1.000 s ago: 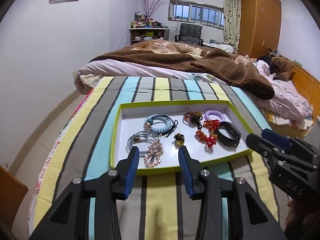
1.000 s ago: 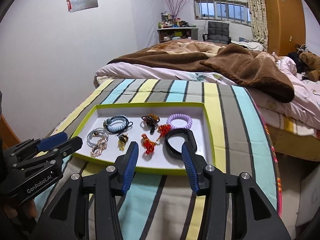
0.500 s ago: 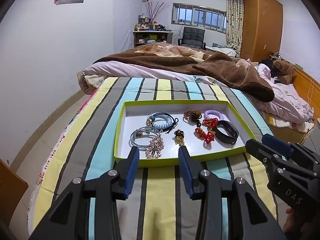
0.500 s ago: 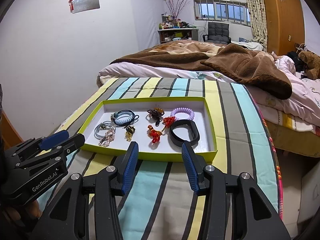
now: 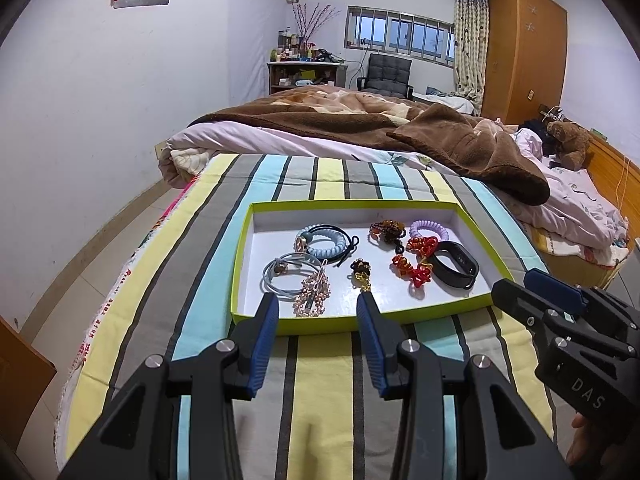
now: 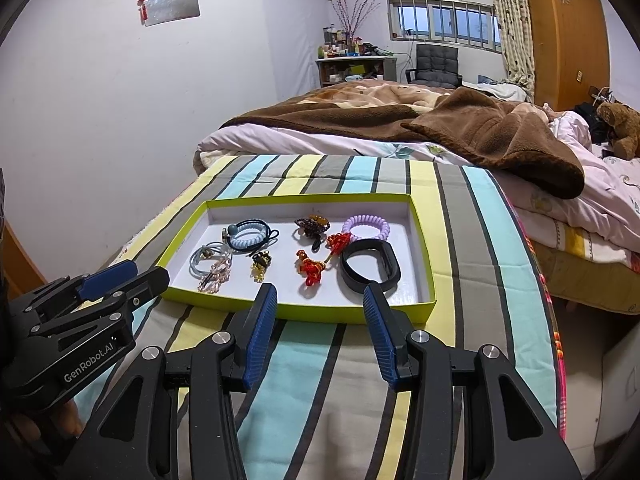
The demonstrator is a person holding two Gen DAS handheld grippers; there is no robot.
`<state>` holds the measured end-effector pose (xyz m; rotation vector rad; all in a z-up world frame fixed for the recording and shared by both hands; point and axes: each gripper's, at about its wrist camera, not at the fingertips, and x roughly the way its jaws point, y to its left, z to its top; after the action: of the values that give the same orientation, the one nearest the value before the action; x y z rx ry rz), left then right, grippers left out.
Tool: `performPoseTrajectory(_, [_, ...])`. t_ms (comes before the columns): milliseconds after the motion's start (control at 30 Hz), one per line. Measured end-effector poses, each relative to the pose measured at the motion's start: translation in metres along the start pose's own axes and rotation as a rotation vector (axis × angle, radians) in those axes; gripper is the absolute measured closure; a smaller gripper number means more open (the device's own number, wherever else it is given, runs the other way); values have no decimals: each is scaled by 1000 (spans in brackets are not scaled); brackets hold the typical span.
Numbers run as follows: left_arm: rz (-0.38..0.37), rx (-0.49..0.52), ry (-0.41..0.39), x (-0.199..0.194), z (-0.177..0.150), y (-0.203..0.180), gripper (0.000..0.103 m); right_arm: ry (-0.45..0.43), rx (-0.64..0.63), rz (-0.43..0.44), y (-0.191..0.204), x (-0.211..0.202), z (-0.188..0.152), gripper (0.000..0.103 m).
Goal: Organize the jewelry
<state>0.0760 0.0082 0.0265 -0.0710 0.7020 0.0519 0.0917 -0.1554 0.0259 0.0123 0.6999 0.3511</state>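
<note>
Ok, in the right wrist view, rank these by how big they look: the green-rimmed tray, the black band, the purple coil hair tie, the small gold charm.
Largest to smallest, as seen:
1. green-rimmed tray
2. black band, though it lies nearest the camera, which flatters it
3. purple coil hair tie, farther back, so its true size against the band is unsure
4. small gold charm

Both cameras sit low at the near end of the striped cloth [image 5: 320, 360], looking forward along their own fingers toward the far window [image 5: 400, 36]. The left view stands left of the right view; each catches the other gripper at its edge. Both share the green-rimmed tray [image 5: 240, 264] [image 6: 420, 240], near in each, and the bed [image 6: 360, 120] beyond.
</note>
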Motion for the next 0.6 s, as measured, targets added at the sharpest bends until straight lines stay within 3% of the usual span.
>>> performPoseTrajectory(600, [0,0,9,0,-1,-1,61,6,3,-1,1,-2,-2,57])
